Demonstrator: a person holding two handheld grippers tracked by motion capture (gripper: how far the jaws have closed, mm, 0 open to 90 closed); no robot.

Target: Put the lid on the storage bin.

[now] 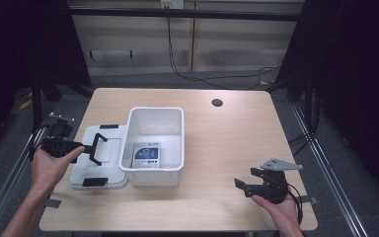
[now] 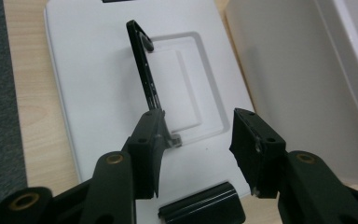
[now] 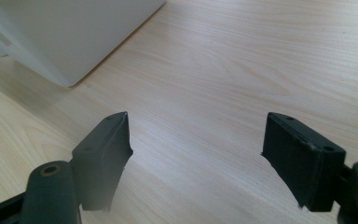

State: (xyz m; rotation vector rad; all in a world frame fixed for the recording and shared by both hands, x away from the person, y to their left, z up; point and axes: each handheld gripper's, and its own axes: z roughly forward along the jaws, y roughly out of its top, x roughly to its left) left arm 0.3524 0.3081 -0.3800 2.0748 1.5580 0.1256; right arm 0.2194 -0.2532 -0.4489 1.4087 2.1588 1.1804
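Note:
A white open bin (image 1: 175, 140) stands in the middle of the table with a blue and white packet (image 1: 147, 155) on its floor. Its white lid (image 1: 109, 170) lies flat to the left of it, touching its side. My left gripper (image 1: 96, 148) hovers open over the lid (image 2: 98, 70). In the left gripper view my left gripper (image 2: 198, 140) straddles the lid's recessed panel, and a thin black bar (image 2: 142, 70) rises from the lid right beside one jaw. My right gripper (image 1: 246, 180) is open and empty near the table's front right, and in its own view my right gripper (image 3: 196, 144) is over bare wood.
Black latches sit on the lid's edges (image 1: 94, 181), one just below my left jaws (image 2: 200, 210). The bin's wall (image 2: 298, 84) is close on that gripper's right, and its corner (image 3: 65, 32) lies ahead of the right gripper. A cable hole (image 1: 217, 102) marks the far tabletop.

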